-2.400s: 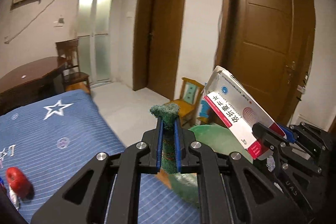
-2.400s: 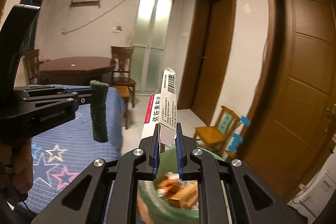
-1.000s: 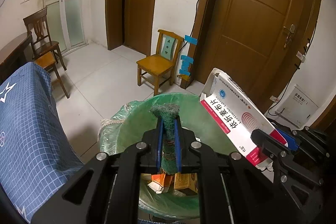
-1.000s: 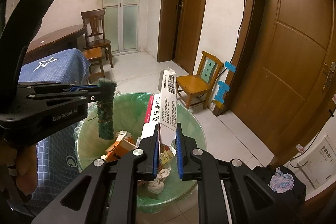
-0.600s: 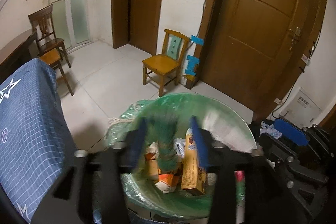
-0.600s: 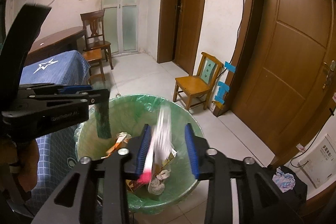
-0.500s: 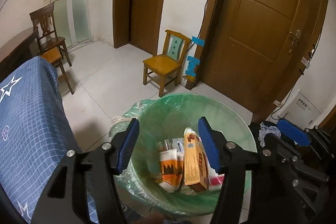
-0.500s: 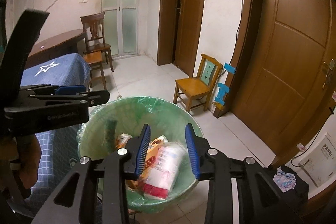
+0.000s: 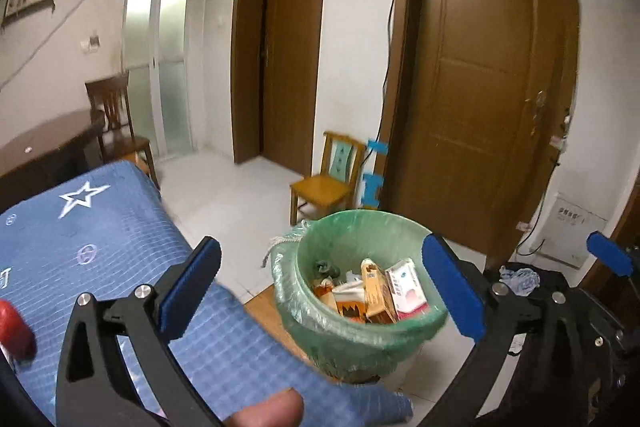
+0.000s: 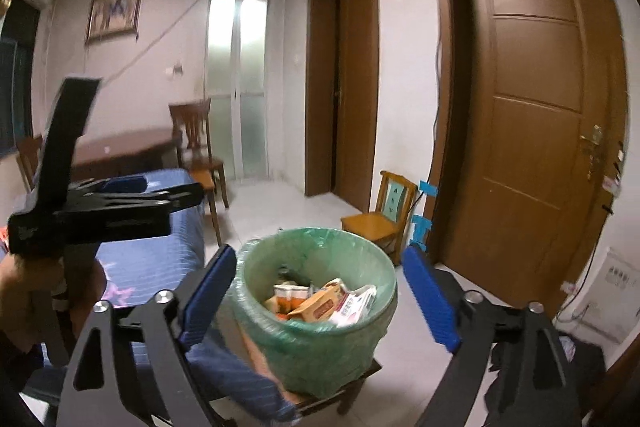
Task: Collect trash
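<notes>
A trash bin with a green liner (image 9: 360, 331) (image 10: 316, 347) stands on a low wooden stool beside the bed. Inside lie a white-and-red medicine box (image 9: 406, 285) (image 10: 354, 305), a green scouring pad (image 9: 326, 269), and several orange and white cartons (image 9: 372, 287) (image 10: 316, 305). My left gripper (image 9: 324, 287) is wide open and empty above the bin; it also shows in the right wrist view (image 10: 120, 203). My right gripper (image 10: 320, 291) is wide open and empty, the bin between its blue pads (image 10: 430, 303).
A bed with a blue star-patterned cover (image 9: 92, 251) lies to the left, with a red object (image 9: 14, 327) on it. A small wooden chair (image 9: 328, 183) stands by the wall. Brown doors (image 9: 480, 87), a dark table (image 10: 120, 147) and chair (image 10: 196, 147) stand behind.
Both grippers opened over the bin. The medicine box and the green scouring pad dropped into it. Both grippers then pulled back and up.
</notes>
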### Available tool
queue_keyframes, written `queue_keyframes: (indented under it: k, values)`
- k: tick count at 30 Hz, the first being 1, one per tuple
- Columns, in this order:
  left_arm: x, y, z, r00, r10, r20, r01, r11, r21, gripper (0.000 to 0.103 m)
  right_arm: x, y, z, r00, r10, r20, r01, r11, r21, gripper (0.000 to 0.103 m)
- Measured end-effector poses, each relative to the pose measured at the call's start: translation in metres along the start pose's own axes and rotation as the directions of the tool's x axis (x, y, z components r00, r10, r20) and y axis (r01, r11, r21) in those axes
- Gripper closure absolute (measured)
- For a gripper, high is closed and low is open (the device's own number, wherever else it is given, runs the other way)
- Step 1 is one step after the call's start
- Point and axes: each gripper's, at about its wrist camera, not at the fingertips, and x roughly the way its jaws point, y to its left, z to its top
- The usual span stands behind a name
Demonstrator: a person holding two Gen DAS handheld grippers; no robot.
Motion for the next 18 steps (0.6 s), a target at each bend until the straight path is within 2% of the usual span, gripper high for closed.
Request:
queue_keyframes:
  k: [4,6,10,15,18]
  values:
    - [-0.037,-0.007,-0.025,0.999,-0.015,0.037,0.014,0.999,0.029,0.006,-0.039,0.009,-0.029,1.000,0.000,0.023,-0.002,0.998,0.058,0.014]
    - [-0.049,-0.010,-0.035,0.999,-0.040,0.027,0.039,0.998,0.039,0.006,-0.055,0.013,-0.042,1.000,0.000,0.019,-0.002,0.997,0.079,0.014]
    - [-0.068,-0.017,-0.053,0.998,-0.045,0.032,0.043,0.998,0.049,0.006,-0.078,0.013,-0.058,0.999,-0.020,0.026,0.018,0.997,0.076,0.014]
    - [-0.089,-0.022,-0.063,0.993,-0.051,0.103,0.045,0.997,0.055,0.006,-0.111,0.007,-0.072,0.996,-0.020,0.088,0.015,0.998,0.065,0.013]
    - [-0.101,-0.025,-0.070,0.989,-0.051,0.137,0.045,0.998,0.045,0.006,-0.117,0.000,-0.074,0.992,-0.001,0.123,-0.011,0.995,0.096,0.012]
